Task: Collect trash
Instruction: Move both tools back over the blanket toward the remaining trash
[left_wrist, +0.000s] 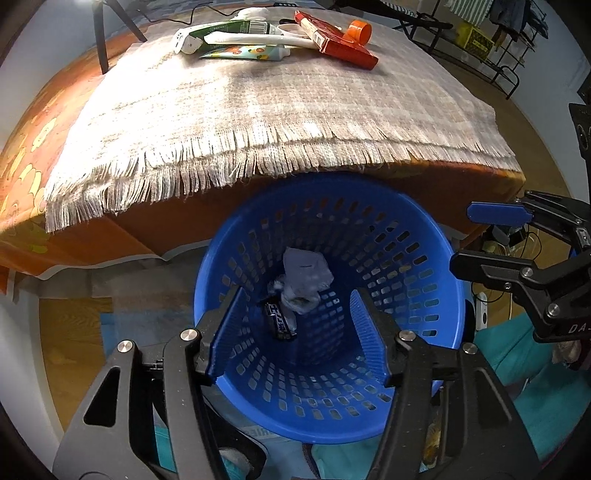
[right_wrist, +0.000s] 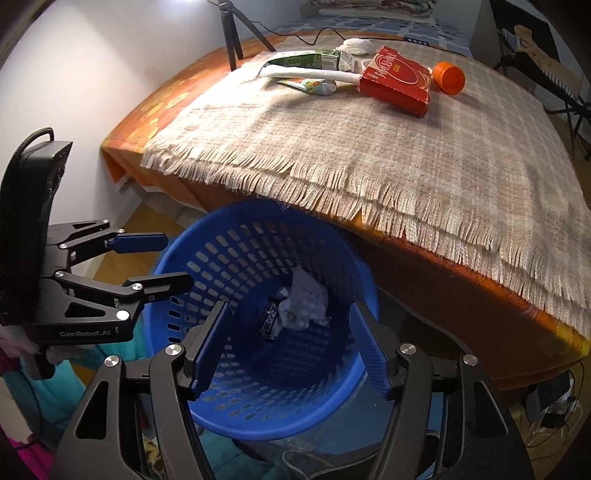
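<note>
A big table (left_wrist: 480, 177) fills the top of both views, with an orange cloth and a pale fringed cloth (left_wrist: 258, 110) on it. Below the table edge, in the lower middle of each view, stands a blue basket (left_wrist: 424, 266) full of little holes, with its open mouth facing up.

At the far end of the table lies more trash: a red box (left_wrist: 336, 37) lying flat, its long side running from upper left to lower right in the left view. Touching it is an orange cap (left_wrist: 360, 31), tipped on its side. Left of the box lie a green carton (left_wrist: 229, 29) and a white tube (left_wrist: 255, 38), both lying sideways.

Down in the basket sit a crumpled grey-white paper (left_wrist: 304, 277) and a small dark wrapper (left_wrist: 280, 319), lying at a slant.

The left gripper (left_wrist: 295, 336) hangs over the basket, spread apart, holding nothing. The right gripper (right_wrist: 291, 347) also hangs there, let go and empty.
</note>
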